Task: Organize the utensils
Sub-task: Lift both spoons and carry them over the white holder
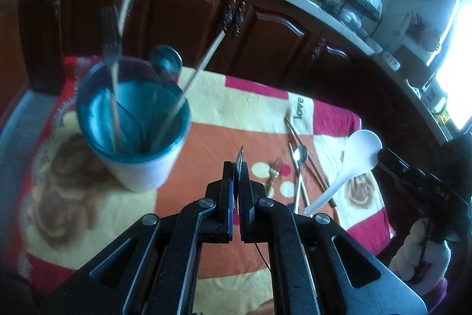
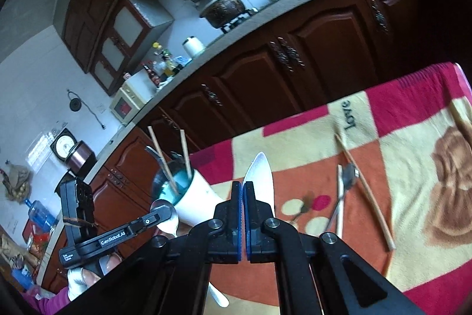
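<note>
A white cup with a blue inside (image 1: 132, 120) stands on the blanket and holds a fork (image 1: 111, 37), a metal spoon (image 1: 165, 64) and two chopsticks (image 1: 203, 61). My left gripper (image 1: 238, 167) is shut on a metal spoon, seen edge-on here and clearly in the right wrist view (image 2: 165, 216), just right of the cup (image 2: 188, 197). My right gripper (image 2: 242, 191) is shut on a white plastic spoon (image 2: 259, 176), also in the left wrist view (image 1: 354, 164). On the blanket lie a metal spoon (image 2: 348, 176), chopsticks (image 2: 365, 191) and a small fork (image 2: 303, 205).
The table is covered by a pink, orange and cream blanket (image 1: 236, 114). Dark wooden cabinets (image 1: 188, 19) and a counter with pots (image 2: 224, 8) run behind the table's far edge.
</note>
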Tool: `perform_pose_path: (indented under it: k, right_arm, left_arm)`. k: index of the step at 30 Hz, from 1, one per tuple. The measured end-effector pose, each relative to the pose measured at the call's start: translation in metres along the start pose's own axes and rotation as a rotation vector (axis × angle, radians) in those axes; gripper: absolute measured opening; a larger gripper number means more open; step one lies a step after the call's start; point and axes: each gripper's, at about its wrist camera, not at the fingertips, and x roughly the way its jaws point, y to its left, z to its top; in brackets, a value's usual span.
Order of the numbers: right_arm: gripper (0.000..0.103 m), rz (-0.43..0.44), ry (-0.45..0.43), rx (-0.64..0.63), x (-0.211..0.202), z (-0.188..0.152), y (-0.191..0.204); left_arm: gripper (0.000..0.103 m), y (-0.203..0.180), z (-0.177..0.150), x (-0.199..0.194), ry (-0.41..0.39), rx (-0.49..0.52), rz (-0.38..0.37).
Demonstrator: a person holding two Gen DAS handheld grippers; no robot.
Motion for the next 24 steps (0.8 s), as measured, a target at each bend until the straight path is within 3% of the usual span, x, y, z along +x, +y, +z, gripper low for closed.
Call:
perform_pose_path:
  k: [24]
  right_arm:
    - [0.001,0.145,0.037,-0.159,0.047,0.021,0.102]
  left_arm:
    - [0.001,0.032,0.044,-0.074,-0.157,0.031,0.099]
